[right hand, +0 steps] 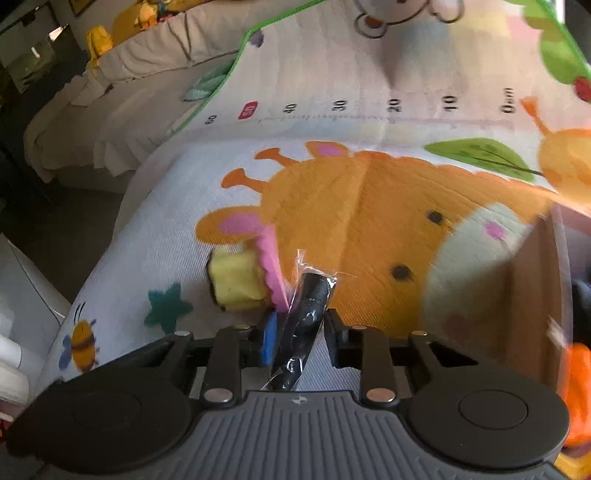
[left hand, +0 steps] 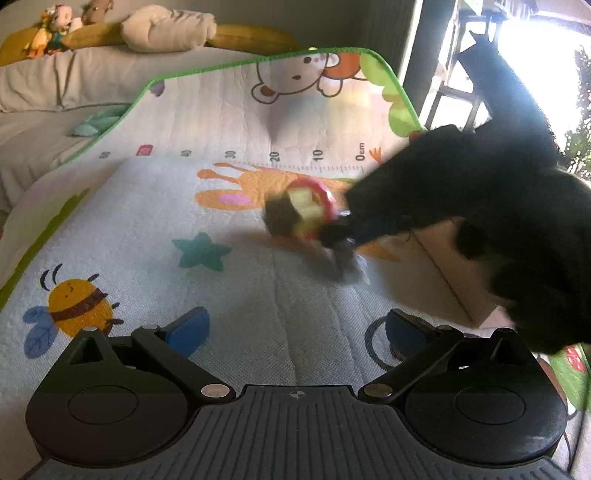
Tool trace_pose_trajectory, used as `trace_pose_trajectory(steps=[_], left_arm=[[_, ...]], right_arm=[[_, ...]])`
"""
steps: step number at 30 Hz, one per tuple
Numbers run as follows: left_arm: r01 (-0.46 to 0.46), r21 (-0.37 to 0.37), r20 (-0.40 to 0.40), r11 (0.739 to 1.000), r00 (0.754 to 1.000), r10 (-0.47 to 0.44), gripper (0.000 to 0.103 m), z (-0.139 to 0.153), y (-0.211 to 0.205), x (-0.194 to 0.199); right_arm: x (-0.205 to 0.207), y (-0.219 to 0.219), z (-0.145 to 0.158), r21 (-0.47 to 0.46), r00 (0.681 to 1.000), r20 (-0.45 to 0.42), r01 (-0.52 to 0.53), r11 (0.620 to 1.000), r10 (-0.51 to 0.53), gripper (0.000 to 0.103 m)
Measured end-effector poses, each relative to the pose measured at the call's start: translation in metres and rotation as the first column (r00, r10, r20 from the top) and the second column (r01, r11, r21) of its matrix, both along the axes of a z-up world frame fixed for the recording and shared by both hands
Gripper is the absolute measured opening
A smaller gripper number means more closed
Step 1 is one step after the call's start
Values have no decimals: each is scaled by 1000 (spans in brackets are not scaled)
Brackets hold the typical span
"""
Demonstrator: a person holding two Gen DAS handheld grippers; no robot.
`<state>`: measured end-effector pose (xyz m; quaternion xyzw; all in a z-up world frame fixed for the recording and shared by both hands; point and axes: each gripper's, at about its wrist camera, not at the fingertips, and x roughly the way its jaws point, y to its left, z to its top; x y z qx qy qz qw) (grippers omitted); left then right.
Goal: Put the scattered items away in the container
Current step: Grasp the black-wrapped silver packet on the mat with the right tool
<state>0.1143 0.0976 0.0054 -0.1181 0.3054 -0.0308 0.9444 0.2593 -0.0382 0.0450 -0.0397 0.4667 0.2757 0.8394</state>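
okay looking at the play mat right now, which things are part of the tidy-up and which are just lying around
Part of the job:
- black wrapped item, clamped in the right gripper
- yellow and pink toy on the mat
- cardboard box
- left gripper, open and empty

Just lying about:
- play mat
- plush toys on the bed

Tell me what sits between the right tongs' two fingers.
A black item in clear wrap sits there, pinched by the right tongs, shown in the right wrist view.

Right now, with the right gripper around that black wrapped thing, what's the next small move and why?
Probably lift and carry it right, to the cardboard box. The right gripper looks shut on the black wrapped item, and the box stands open just beside it.
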Motion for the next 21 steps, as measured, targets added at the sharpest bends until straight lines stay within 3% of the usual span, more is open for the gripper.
trace_pose_trajectory(steps=[2, 9, 16, 21], left_arm=[[1, -9, 2, 1000, 1000, -1, 103, 0, 1, -1], [0, -12, 3, 1000, 1000, 0, 103, -1, 2, 0], [-5, 9, -3, 1000, 1000, 5, 103, -1, -2, 2], [-12, 43, -7, 999, 1000, 13, 103, 1, -5, 3]], right_arm=[[-19, -23, 14, 44, 1000, 19, 0, 999, -1, 18], [-95, -113, 47, 133, 995, 83, 37, 990, -48, 18], [-151, -197, 11, 182, 979, 6, 200, 963, -205, 18], [-167, -233, -8, 219, 943, 68, 303, 927, -324, 28]])
